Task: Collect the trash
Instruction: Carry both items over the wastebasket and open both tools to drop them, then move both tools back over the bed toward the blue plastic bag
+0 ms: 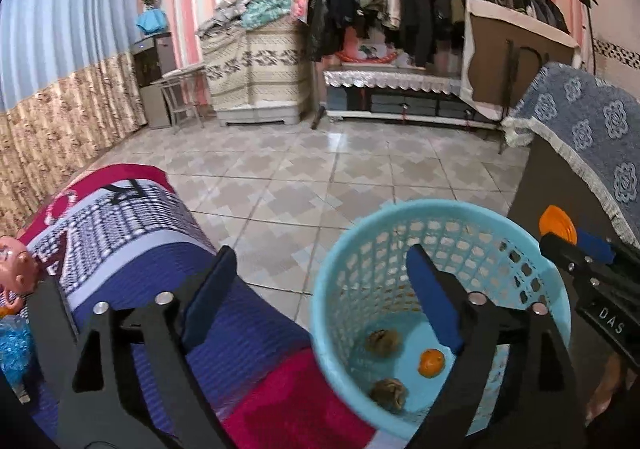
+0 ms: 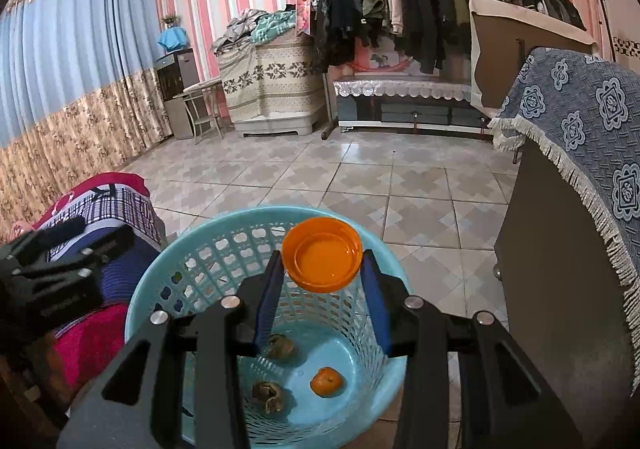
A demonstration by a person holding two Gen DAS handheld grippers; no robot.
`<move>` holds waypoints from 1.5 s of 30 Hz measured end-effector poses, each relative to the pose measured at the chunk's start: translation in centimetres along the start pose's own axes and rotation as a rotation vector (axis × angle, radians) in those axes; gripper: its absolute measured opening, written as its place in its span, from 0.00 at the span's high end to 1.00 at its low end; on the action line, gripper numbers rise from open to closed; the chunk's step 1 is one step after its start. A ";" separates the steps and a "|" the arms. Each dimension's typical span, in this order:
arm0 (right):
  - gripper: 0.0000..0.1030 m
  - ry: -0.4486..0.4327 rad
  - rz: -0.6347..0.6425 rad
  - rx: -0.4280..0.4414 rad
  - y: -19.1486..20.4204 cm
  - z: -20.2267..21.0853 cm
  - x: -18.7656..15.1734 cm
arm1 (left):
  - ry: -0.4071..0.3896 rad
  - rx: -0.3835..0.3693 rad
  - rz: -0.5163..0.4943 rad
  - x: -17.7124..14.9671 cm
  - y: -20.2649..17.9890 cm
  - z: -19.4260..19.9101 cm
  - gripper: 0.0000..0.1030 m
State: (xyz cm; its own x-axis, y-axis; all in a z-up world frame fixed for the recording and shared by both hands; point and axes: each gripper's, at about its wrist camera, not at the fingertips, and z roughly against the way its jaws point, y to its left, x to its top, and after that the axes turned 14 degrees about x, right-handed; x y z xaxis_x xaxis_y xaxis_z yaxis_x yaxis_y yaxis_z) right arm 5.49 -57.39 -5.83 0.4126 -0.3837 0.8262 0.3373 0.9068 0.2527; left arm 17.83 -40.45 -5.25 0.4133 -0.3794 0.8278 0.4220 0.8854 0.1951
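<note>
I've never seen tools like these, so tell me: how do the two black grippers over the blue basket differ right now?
The left gripper stands wide open with nothing between its blue pads; the right gripper is narrower, clamped on an orange lid. The left one sits over the basket rim beside a patterned blanket; the right holds its lid above the basket's middle. Both are black with blue pads and point down toward the basket.

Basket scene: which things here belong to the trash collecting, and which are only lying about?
Part of the job:
- basket
- orange lid, held over the basket by the right gripper
- small orange and two brown lumps in the basket
- left gripper, open and empty

Lying about:
- doll
- striped blanket
- clothes rack
- blue fringed cloth
</note>
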 end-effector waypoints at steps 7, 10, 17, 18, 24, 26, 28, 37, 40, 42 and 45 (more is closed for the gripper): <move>0.61 0.011 0.009 0.003 1.1 -1.2 -0.2 | -0.019 0.048 0.052 0.2 2.3 0.8 0.11; 0.61 0.010 0.013 0.000 1.4 -1.3 -0.1 | -0.019 0.062 0.072 0.2 2.9 0.9 0.09; 0.38 -0.023 0.011 -0.002 1.6 -0.7 0.1 | -0.010 0.072 0.093 0.1 3.6 0.9 0.09; 0.36 -0.028 0.012 -0.006 1.6 -0.6 0.2 | -0.011 0.074 0.092 0.1 3.6 1.0 0.09; 0.19 -0.041 0.014 -0.004 2.1 0.0 0.4 | -0.013 0.077 0.099 0.0 4.0 1.5 0.09; 0.15 -0.050 0.024 -0.007 2.5 0.3 0.6 | -0.016 0.075 0.108 0.0 4.5 2.0 0.09; 0.13 -0.057 0.030 -0.001 2.9 0.6 0.6 | -0.024 0.085 0.118 0.1 5.2 2.7 0.08; 0.08 -0.071 0.075 0.044 6.2 1.3 1.1 | -0.043 0.135 0.184 -0.5 10.1 6.0 0.05; 0.07 -0.077 0.087 0.065 7.5 1.6 1.1 | -0.040 0.176 0.189 -1.4 12.1 6.9 0.05; 0.06 -0.078 0.092 0.081 8.4 1.7 1.1 | -0.033 0.195 0.199 -2.0 13.3 7.4 0.05; 0.06 -0.075 0.110 0.111 10.2 1.7 1.0 | -0.023 0.225 0.232 -3.1 15.9 8.5 0.05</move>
State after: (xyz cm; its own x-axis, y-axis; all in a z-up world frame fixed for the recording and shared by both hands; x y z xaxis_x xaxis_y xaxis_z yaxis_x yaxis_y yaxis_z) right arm 7.86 -48.19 -1.59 0.3762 -0.2712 0.8859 0.1964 0.9578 0.2098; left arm 16.43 -22.89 -0.19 0.4581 -0.1565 0.8750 0.1285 0.9857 0.1090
